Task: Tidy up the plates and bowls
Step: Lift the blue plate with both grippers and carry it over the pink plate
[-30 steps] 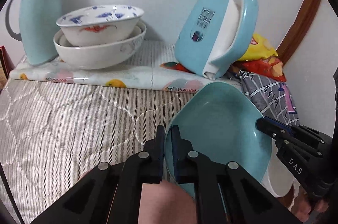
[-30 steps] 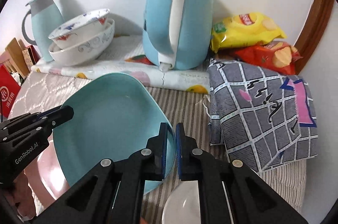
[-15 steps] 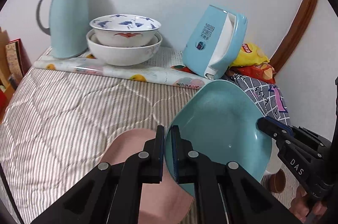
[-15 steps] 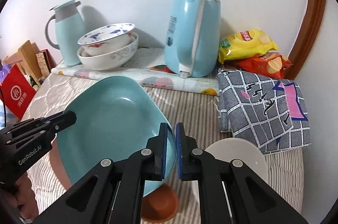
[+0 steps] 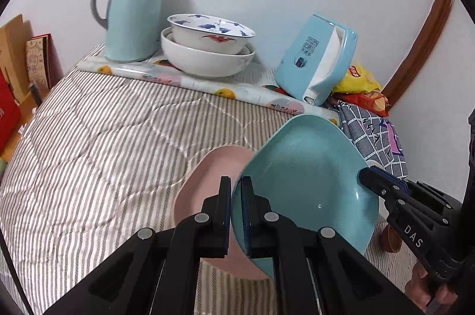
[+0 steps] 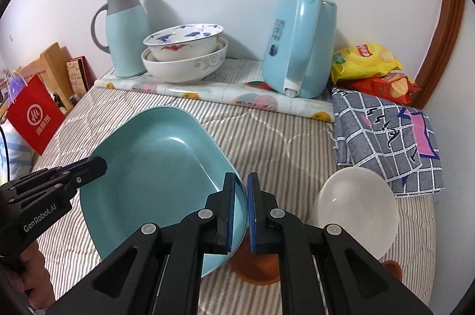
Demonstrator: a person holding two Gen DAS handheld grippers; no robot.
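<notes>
A bed [image 6: 285, 142] with a striped quilted cover carries everything. A fruit-printed mat [image 6: 213, 93] lies along its far edge by the wall. Right of the mat lies a folded checked cloth [image 6: 389, 142]; nearer than the cloth sit a white bowl [image 6: 356, 205] and, partly hidden, perhaps a brown dish [image 6: 258, 270]. A pink plate [image 5: 204, 190] lies nearer than the mat.

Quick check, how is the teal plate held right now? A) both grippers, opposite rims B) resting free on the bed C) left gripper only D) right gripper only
A: the left gripper pinches one rim of the teal plate and the right gripper pinches the opposite rim, holding it tilted above the pink plate.
</notes>
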